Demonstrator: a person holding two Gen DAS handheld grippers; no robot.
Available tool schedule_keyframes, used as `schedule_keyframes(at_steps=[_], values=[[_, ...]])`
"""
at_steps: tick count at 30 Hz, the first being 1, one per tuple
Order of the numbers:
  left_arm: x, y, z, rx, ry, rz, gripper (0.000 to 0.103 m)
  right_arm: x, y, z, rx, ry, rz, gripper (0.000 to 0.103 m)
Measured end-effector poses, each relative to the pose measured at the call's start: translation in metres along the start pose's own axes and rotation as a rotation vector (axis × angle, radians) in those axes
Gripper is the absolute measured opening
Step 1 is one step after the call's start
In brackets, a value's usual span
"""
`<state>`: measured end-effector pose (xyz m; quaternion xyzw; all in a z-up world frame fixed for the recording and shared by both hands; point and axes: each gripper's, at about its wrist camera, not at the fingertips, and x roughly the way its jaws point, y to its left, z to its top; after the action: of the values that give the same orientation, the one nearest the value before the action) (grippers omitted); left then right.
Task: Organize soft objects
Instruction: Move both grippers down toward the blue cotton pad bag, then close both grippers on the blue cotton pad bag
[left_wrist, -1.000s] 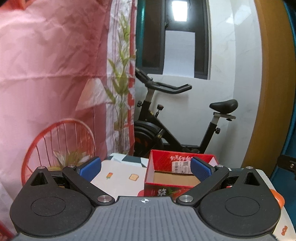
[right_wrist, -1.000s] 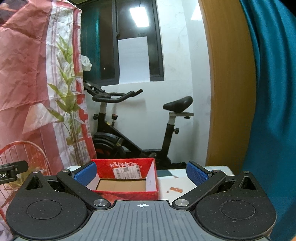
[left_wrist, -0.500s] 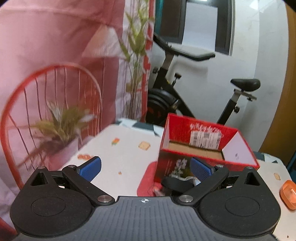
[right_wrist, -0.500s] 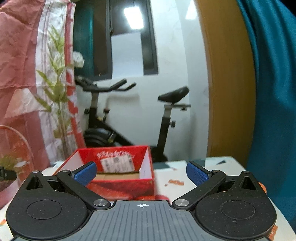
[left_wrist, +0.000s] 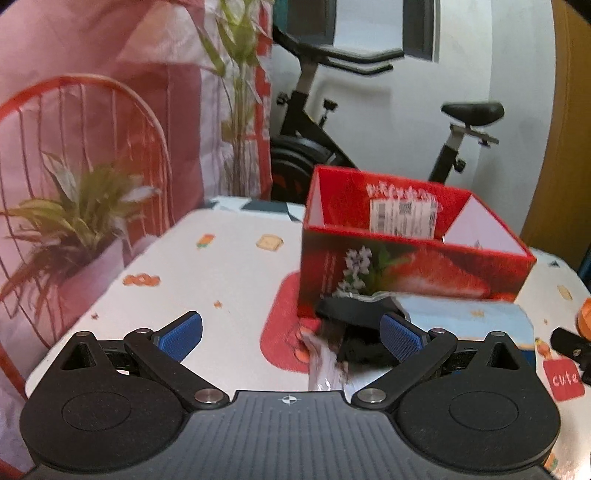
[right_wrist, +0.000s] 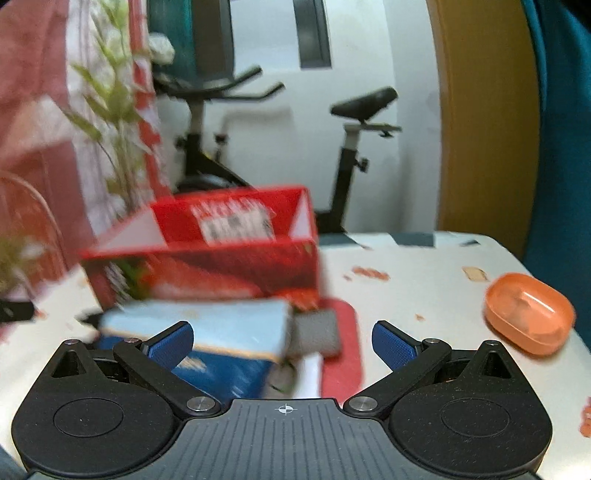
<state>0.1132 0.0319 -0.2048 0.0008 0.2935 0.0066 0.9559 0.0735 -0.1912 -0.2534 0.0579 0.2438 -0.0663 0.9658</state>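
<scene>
1. Left gripper (left_wrist: 291, 332) and right gripper (right_wrist: 282, 341): fingers spread wide, holding nothing.
2. Dark soft item (left_wrist: 351, 314) lies on the tabletop (left_wrist: 221, 273), beside a blue packet (right_wrist: 221, 332).
3. Red box (left_wrist: 406, 236) stands behind, apparently empty.
4. Judgement: approach stage; next, lower and close on one soft item.

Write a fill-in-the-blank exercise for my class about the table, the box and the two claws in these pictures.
1. The open box on the table is coloured ____.
2. Both the left claw and the right claw are ____.
3. The small case near the table's right edge is coloured ____.

Missing words: red; open; orange
</scene>
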Motion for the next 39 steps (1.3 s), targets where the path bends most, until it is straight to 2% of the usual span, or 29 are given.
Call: schedule_keyframes(at_steps=[4, 7, 11, 18, 23, 25, 30, 36, 39], values=[[0.015, -0.004, -0.005, -0.008, 0.075, -0.037, 0.103, 0.013, 0.000, -0.014, -0.026, 0.075, 0.005, 0.102], [0.024, -0.011, -0.009, 0.016, 0.116, -0.059, 0.103, 0.018, -0.004, -0.017, 0.015, 0.110, 0.078, 0.094], [0.029, -0.019, -0.012, 0.038, 0.129, -0.077, 0.101, 0.018, -0.005, -0.018, 0.042, 0.111, 0.134, 0.092], [0.031, -0.029, -0.012, 0.046, 0.126, -0.166, 0.078, 0.022, -0.006, -0.019, 0.063, 0.137, 0.211, 0.076], [0.035, -0.037, -0.014, 0.022, 0.139, -0.288, 0.063, 0.024, 0.000, -0.019, 0.058, 0.162, 0.268, 0.066], [0.037, -0.045, -0.018, 0.042, 0.154, -0.307, 0.057, 0.025, 0.000, -0.020, 0.070, 0.174, 0.280, 0.060], [0.044, -0.053, -0.027, 0.022, 0.187, -0.390, 0.053, 0.028, -0.001, -0.022, 0.094, 0.195, 0.294, 0.059], [0.051, -0.053, -0.034, -0.015, 0.230, -0.471, 0.053, 0.031, -0.004, -0.024, 0.124, 0.212, 0.291, 0.061], [0.053, -0.054, -0.039, -0.034, 0.244, -0.489, 0.053, 0.033, -0.006, -0.027, 0.152, 0.227, 0.292, 0.062]])
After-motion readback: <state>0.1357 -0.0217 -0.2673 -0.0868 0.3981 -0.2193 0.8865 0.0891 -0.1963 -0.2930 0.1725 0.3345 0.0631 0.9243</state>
